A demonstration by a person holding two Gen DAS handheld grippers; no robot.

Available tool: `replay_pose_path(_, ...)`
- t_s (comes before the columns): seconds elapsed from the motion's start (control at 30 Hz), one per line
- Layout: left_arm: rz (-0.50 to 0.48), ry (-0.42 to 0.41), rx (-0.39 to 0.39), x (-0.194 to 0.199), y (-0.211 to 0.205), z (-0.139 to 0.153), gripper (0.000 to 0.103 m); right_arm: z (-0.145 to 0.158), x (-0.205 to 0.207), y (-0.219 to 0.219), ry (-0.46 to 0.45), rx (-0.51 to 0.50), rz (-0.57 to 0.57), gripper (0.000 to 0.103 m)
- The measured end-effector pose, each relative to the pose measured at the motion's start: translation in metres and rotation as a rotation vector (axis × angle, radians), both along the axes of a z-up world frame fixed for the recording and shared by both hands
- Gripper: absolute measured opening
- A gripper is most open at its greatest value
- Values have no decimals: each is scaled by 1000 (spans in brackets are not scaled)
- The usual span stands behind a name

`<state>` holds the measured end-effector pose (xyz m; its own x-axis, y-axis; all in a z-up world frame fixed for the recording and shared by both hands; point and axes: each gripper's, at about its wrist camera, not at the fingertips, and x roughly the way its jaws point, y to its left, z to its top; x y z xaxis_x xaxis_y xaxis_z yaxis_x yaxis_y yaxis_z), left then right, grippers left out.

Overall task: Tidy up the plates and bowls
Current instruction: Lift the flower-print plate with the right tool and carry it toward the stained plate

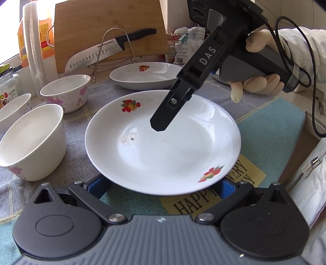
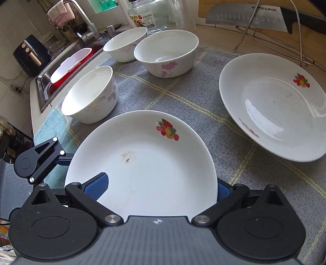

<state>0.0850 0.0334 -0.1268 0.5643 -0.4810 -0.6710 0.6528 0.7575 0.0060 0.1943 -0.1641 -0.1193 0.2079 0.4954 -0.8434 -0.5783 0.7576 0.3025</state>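
Note:
A white plate with fruit prints point(image 1: 163, 146) lies on the mat in front of me; it also shows in the right wrist view point(image 2: 142, 163). My left gripper point(image 1: 163, 186) is open, its blue pads on either side of the plate's near rim. My right gripper point(image 2: 161, 188) is open around the plate's edge, one finger point(image 1: 163, 120) above the plate's inside. A second fruit-print plate point(image 1: 142, 76) point(image 2: 275, 106) lies farther back. Three white floral bowls point(image 1: 32, 142) point(image 1: 67, 93) point(image 1: 12, 108) stand at left, also seen from the right wrist point(image 2: 89, 95) point(image 2: 167, 53) point(image 2: 126, 43).
A grey and teal checked mat point(image 1: 275, 142) covers the counter. A wooden cutting board point(image 1: 108, 24), a knife point(image 1: 106, 51) on a wire rack, a jar point(image 2: 148, 14) and bottles stand behind. A sink point(image 2: 61, 71) with a red tub is at the left.

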Motion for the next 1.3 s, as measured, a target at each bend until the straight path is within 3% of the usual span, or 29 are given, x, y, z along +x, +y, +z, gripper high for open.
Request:
replay_pose_path(0.27, -21, 9, 10, 3, -1, 1, 103, 0, 15, -4, 69, 72, -20, 103)
replay_pose_path(1.3, -44, 42, 65, 11, -6, 3, 102, 1, 17, -6, 131, 97, -26, 103)
